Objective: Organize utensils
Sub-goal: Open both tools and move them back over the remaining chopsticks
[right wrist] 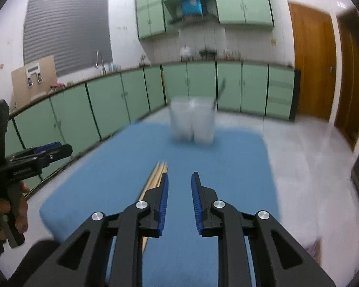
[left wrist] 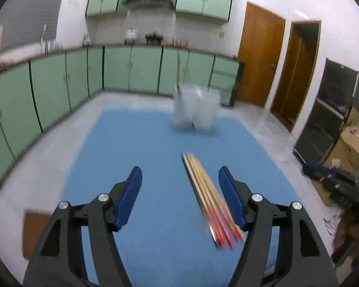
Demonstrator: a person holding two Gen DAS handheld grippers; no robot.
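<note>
1. Blue cloth, a mat (left wrist: 136, 148), covers the low surface, and both handheld grippers hang above its near end, tilted downward toward it.

2. The left gripper (left wrist: 180, 179) has its jaws spread wide, the blue pads (left wrist: 129, 196) well apart with only mat between them. It holds nothing.

3. From the right wrist view, that left gripper (right wrist: 59, 147) shows at the far left edge, gripped by a hand (right wrist: 16, 212) around its black handle, fingers curled.

4. The right gripper (right wrist: 179, 186) has its jaws parted only a little, a narrow gap between the ribbed blue pads (right wrist: 164, 205). Nothing sits in that gap.

5. The bundle of chopsticks (left wrist: 208, 198) lies flat on the mat, packed side by side. In the left wrist view it lies just inside the right-hand finger, near it, though blur stops me saying whether they touch.

6. Its long axis runs away from the grippers toward the far end of the mat, slanting slightly. The near ends look reddish, the far ends pale wood; one stick at the edge is dark.

7. In the right wrist view the chopsticks (right wrist: 159, 169) pass partly under the left-hand finger, outside the jaws.

8. A clear plastic holder (left wrist: 196, 110) with two compartments stands at the far end of the mat, well apart from the bundle. One wooden stick (left wrist: 178, 71) stands upright in it; the other view shows a dark utensil (right wrist: 220, 91) leaning in the other side.

9. Green cabinets (left wrist: 143, 67) line the walls behind.
</note>
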